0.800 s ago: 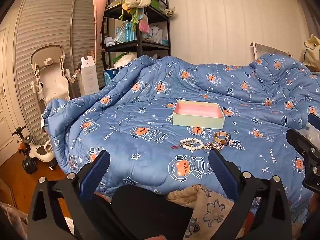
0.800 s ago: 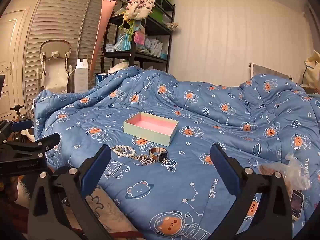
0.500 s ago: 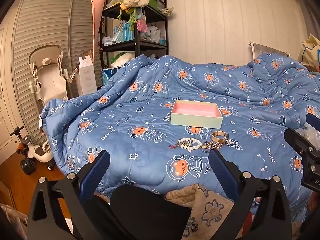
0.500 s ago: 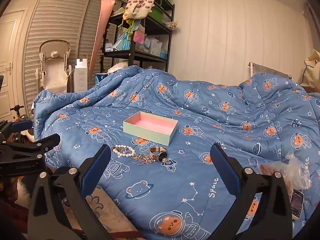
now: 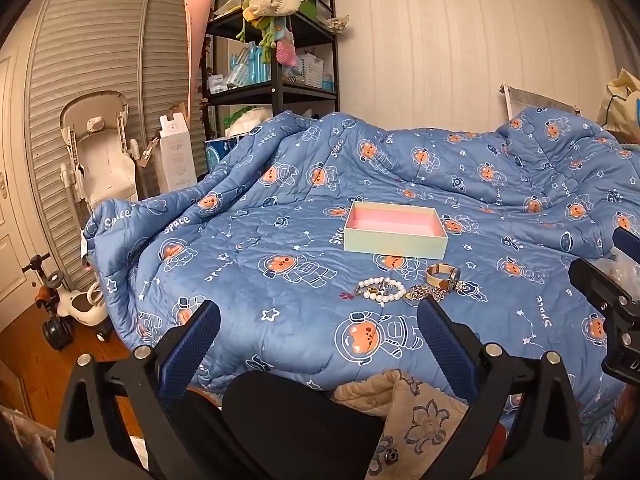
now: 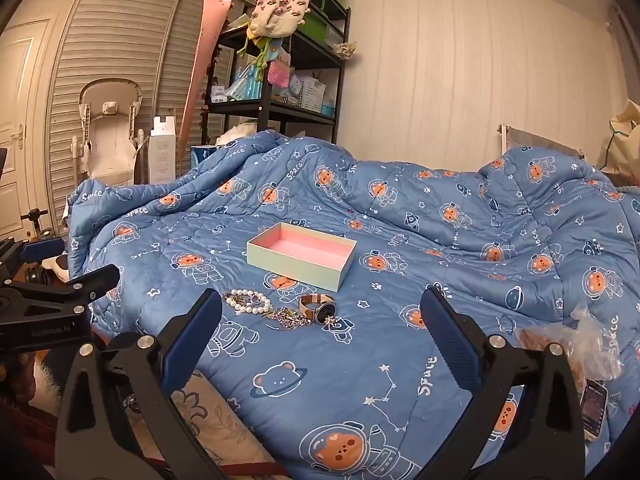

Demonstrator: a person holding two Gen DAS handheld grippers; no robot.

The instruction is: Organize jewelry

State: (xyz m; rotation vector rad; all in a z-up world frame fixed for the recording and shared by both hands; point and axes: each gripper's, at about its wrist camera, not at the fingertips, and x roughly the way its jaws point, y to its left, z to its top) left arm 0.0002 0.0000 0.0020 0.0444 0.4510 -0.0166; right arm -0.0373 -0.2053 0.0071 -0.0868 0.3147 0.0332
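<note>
A blue bed cover [image 6: 400,360] with little space bears lies over the bed, and the pale green box [image 6: 301,254] with the pink inside sits on it. The box is the landmark here. Far to the left of the box, past the edge of the bed, a white baby chair [image 6: 108,136] stands by the slatted doors, and a black shelf [image 6: 280,108] full of small things stands behind and left of the box.

The left gripper [image 5: 318,330] hangs in front of the box and a bit left of it. Its jaws are spread wide and nothing is between them. It touches nothing.

Just in front of the box lies the jewelry, all in one small heap on the cover. From left to right there is a pearl bracelet [image 6: 247,302], then a tangled gold chain [image 6: 289,318], then a watch [image 6: 318,307] with a gold band. The watch is the closest to the box, near its front right corner. The pieces touch or nearly touch each other.

The right gripper [image 6: 320,326] hangs in front of the box and to its right. Its jaws are spread wide too, and they hold nothing.

To the right of the box, near the bed's edge, lie a clear crinkly bag [image 6: 576,340] and a phone [image 6: 594,406].

The box is empty. So the job looks like it has not begun: no piece is in the box yet, and all three are left to pick up and put in.
</note>
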